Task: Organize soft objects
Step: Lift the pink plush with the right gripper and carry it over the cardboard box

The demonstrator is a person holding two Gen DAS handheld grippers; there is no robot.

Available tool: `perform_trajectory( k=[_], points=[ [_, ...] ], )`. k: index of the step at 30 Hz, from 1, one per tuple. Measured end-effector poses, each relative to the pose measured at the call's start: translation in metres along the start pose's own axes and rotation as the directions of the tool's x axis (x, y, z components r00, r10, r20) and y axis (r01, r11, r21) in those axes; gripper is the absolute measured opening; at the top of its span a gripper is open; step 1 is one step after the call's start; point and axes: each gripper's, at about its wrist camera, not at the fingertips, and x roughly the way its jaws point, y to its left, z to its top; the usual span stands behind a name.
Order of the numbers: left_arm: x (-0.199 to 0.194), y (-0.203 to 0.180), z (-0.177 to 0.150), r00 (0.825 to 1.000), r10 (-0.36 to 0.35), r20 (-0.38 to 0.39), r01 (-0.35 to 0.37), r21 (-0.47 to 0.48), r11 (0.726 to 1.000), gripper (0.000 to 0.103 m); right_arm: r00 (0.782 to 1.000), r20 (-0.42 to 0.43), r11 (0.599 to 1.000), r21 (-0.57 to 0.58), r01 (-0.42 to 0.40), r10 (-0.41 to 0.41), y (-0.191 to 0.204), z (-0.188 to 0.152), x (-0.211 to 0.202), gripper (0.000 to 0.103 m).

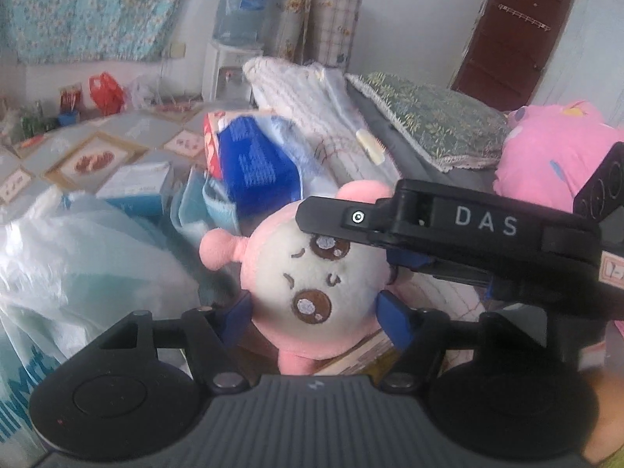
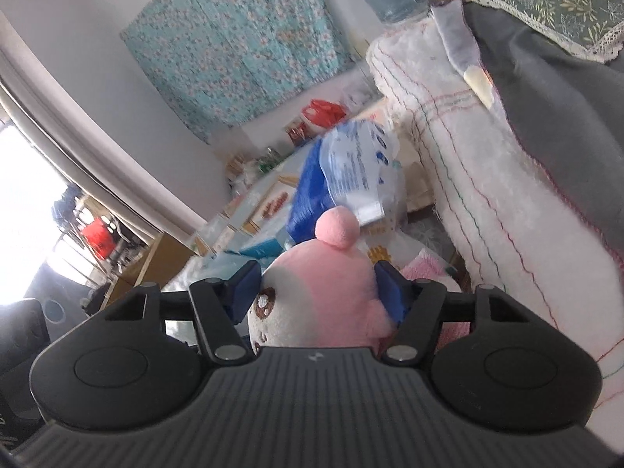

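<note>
I am looking along the left tongs (image 1: 314,318) and seeing the pink-and-cream plush toy (image 1: 312,284) sitting right between their two blue pads (image 1: 394,321), its embroidered face turned toward my camera. Both pads are pressing on the sides of its round head, so the left tongs are pinching the plush toy. One pink ear is sticking out to the left of them and a pink limb is hanging down just below them.

The right tongs (image 2: 318,292) are gripping the same toy (image 2: 323,292) from the other side: in their own view the pink back of the head is filling the gap between the blue pads (image 2: 392,296), with a brown eye showing beside the left pad and a pink ear poking up just ahead. In the left view I am seeing those right tongs (image 1: 390,243) reaching in from the right, one black finger lying across the top of the toy's face.

Ahead of the left tongs a blue packet (image 1: 253,160) is lying among plastic bags (image 1: 78,257). Ahead and to the right a white fleecy blanket (image 2: 487,179) is hanging down, with a green floral cushion (image 1: 433,121) beyond it and a big pink plush (image 1: 553,156) at the far right.
</note>
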Motion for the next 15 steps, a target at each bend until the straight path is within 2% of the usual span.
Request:
perform_trajectory(
  k=[7, 15],
  points=[
    [-0.028, -0.016, 0.009, 0.993, 0.005, 0.116, -0.013, 0.066, 0.998, 0.070, 0.994, 0.091, 0.998, -0.003, -0.057, 0.057, 0.012, 0.008, -0.029, 0.063],
    [-0.083, -0.029, 0.011, 0.964, 0.015, 0.264, -0.043, 0.100, 0.994, 0.071, 0.974, 0.181, 0.990, -0.073, -0.123, 0.134, 0.057, 0.014, -0.074, 0.062]
  ],
)
